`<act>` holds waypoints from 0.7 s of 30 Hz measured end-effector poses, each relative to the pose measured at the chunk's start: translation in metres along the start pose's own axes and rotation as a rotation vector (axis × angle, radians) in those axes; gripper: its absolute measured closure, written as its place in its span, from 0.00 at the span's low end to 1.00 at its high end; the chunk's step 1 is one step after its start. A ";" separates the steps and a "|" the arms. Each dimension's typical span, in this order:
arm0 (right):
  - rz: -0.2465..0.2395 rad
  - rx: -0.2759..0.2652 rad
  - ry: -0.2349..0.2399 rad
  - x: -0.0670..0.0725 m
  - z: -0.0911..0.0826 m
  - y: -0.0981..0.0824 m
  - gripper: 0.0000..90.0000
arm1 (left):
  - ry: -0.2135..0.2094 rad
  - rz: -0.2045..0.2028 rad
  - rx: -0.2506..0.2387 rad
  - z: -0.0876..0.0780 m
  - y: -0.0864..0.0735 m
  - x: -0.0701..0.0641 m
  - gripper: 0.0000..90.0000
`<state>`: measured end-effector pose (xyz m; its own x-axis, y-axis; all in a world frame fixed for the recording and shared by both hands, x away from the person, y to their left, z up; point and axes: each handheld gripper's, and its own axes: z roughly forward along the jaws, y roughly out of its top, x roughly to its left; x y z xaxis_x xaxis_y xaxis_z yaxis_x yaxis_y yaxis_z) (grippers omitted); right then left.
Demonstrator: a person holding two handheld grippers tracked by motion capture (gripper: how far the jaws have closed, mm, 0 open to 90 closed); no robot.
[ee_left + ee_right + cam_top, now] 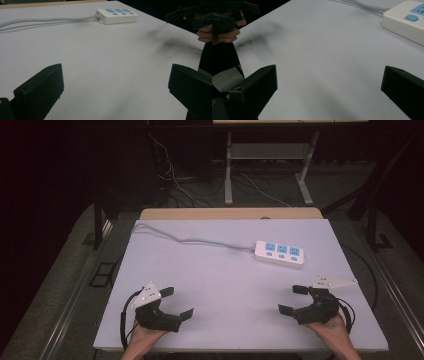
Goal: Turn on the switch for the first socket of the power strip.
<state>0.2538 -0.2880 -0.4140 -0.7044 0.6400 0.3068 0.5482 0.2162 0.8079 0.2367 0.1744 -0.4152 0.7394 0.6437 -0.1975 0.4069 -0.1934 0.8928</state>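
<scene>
White tabletop bears a rigid, light-looking, smooth power strip, best pinched across its narrow sides; both tongs gape empty.

Dim surroundings, soft shadows, slight blur

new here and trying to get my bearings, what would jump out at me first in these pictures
A white plastic power strip with blue sockets lies toward the far right of the pale table, its grey cord trailing to the far left corner. Near the front edge, the black left gripper and black right gripper both stand open, holding nothing.
</scene>
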 end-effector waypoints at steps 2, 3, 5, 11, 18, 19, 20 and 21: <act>0.002 0.003 -0.002 0.000 -0.001 -0.001 0.00 | -0.002 0.003 0.004 0.000 0.000 0.000 0.00; 0.000 0.003 -0.002 0.000 -0.001 -0.002 0.00 | -0.004 0.004 0.005 0.000 0.000 0.000 0.00; 0.000 0.004 -0.001 0.001 -0.001 -0.002 0.00 | -0.005 0.005 0.007 0.001 0.000 0.000 0.00; -0.006 0.010 0.000 0.000 -0.002 -0.002 0.00 | -0.008 0.002 0.009 0.001 -0.001 -0.001 0.00; 0.001 0.024 -0.003 0.000 0.000 -0.003 0.00 | -0.010 0.001 0.010 0.001 -0.001 -0.001 0.00; 0.001 0.024 -0.003 0.000 0.000 -0.003 0.00 | -0.011 0.001 0.010 0.001 -0.001 -0.001 0.00; 0.000 0.027 -0.003 0.000 0.000 -0.003 0.00 | -0.011 0.002 0.010 0.000 -0.001 -0.001 0.00; -0.002 0.032 -0.004 -0.001 0.000 -0.003 0.00 | -0.011 0.003 0.012 0.000 -0.001 0.000 0.00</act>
<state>0.2527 -0.2886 -0.4168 -0.7039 0.6423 0.3033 0.5609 0.2406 0.7921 0.2363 0.1742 -0.4157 0.7463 0.6352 -0.1990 0.4106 -0.2040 0.8887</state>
